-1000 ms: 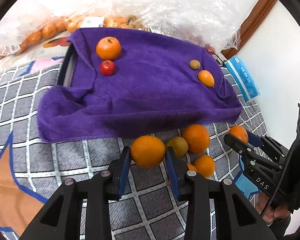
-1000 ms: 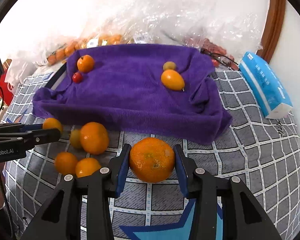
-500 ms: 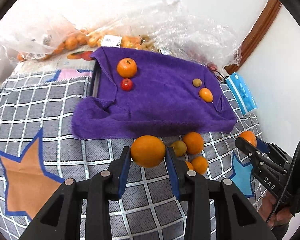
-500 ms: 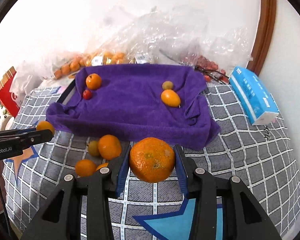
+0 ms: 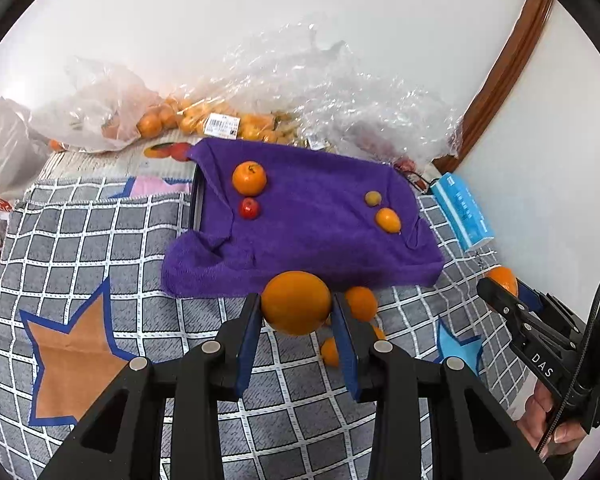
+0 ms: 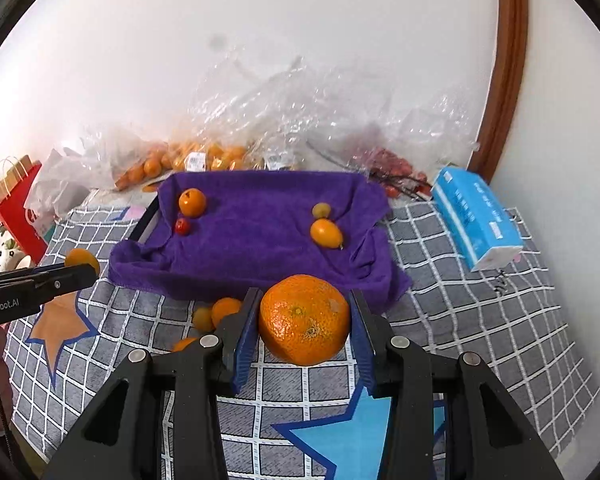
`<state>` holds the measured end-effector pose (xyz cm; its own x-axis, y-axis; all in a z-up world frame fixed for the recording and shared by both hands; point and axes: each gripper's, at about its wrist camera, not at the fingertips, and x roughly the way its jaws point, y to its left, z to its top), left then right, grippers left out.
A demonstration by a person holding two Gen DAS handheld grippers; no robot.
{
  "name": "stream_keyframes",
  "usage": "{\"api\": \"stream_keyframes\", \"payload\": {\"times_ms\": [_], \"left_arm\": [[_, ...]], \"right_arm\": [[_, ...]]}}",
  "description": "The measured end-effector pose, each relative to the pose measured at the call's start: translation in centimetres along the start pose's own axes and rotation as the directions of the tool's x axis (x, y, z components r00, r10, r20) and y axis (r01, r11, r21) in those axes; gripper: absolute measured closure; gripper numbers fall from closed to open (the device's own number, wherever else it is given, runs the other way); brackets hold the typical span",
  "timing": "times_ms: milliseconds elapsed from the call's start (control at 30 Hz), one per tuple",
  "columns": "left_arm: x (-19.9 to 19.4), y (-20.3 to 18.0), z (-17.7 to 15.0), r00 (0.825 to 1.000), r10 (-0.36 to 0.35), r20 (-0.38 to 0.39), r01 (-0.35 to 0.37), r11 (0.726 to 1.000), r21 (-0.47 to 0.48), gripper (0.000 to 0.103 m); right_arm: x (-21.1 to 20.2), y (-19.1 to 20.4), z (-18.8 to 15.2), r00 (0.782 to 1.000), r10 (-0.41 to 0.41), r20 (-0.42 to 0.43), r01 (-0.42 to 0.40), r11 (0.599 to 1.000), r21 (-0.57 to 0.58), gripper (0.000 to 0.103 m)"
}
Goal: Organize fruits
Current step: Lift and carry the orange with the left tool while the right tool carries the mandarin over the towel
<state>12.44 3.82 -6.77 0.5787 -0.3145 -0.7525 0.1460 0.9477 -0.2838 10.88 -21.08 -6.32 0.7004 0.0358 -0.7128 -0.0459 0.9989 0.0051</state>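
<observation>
Smooth orange (image 5: pixel 296 303) in left gripper (image 5: pixel 296 320) jaws, dimpled orange (image 6: pixel 304 319) in right gripper (image 6: pixel 303 328)

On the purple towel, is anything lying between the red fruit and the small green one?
No. In the right wrist view the purple towel is bare between the red fruit and the small green fruit.
</observation>
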Motion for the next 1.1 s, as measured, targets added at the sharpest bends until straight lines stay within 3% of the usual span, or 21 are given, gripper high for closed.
{"api": "stream_keyframes", "payload": {"times_ms": [400,1100], "left_arm": [[-2.0,-0.7,1.3,0.998,0.002,0.058,-0.003,1.000,0.020,0.070],[-1.6,-0.4,3.9,0.996,0.033,0.085,-0.034,0.999,0.005,0.070]], "right_arm": [[-1.8,0.1,1.4,0.999,0.004,0.050,-0.005,1.000,0.019,0.061],[0.6,-0.2,3.7,0.998,0.038,0.056,-0.038,0.999,0.013,0.061]]}}
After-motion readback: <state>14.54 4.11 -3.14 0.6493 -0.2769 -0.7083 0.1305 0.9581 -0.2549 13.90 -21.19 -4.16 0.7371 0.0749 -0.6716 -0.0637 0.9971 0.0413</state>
